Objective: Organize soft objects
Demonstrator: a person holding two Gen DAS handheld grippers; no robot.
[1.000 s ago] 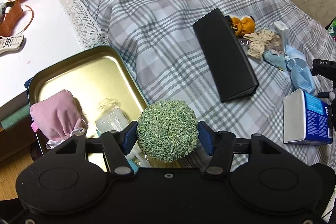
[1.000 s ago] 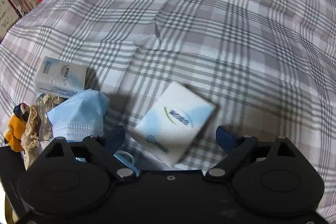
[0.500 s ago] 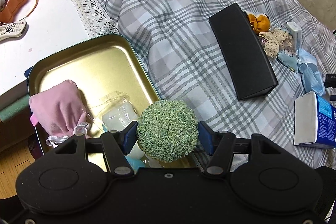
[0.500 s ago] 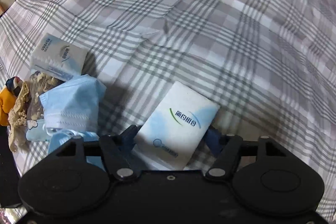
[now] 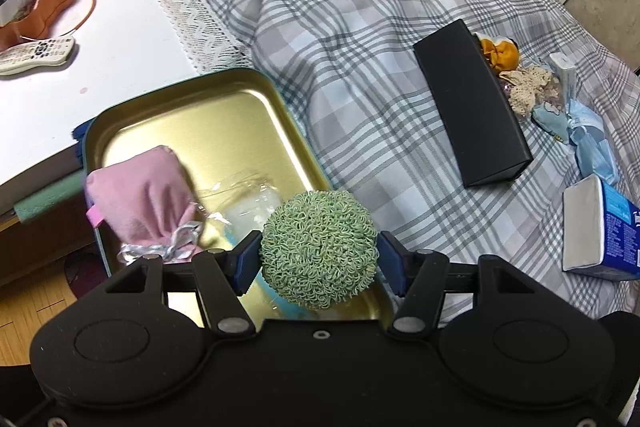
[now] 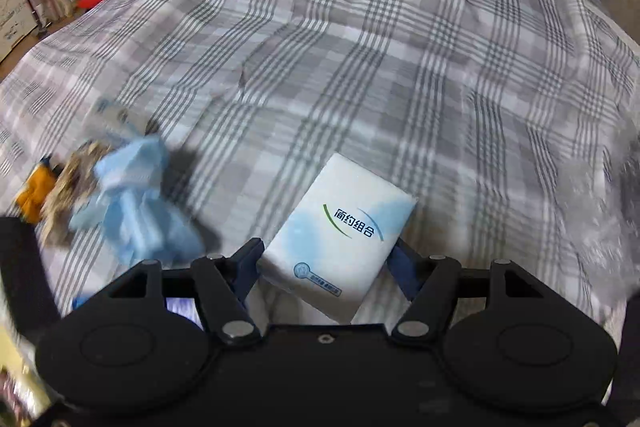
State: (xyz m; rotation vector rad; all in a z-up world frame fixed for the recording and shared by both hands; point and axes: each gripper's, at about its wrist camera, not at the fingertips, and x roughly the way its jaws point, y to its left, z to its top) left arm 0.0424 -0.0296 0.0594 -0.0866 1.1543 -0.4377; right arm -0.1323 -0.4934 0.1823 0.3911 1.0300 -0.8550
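Observation:
In the left wrist view my left gripper [image 5: 318,254] is shut on a round green curly ball [image 5: 318,247], which hangs over the near right corner of a gold tin tray [image 5: 192,107]. A pink drawstring pouch [image 5: 144,199] and a clear plastic packet [image 5: 250,205] lie in the tray. In the right wrist view my right gripper [image 6: 326,263] is shut on a white and pale blue tissue pack [image 6: 340,231], held tilted above the plaid bedcover [image 6: 360,67]. A blue face mask [image 6: 132,211] lies to its left on the cover.
A long black box [image 5: 472,103] lies on the cover, with orange cloth [image 5: 498,53], beige lace [image 5: 528,91] and a mask [image 5: 592,151] beside it. A blue and white pack [image 5: 600,231] shows at the right edge. A remote [image 5: 36,53] rests on the white table [image 5: 120,39].
My right gripper closed on the tissue pack and lifted it off the cover. My left gripper, still holding the green ball, drifted slightly along the tray's near corner.

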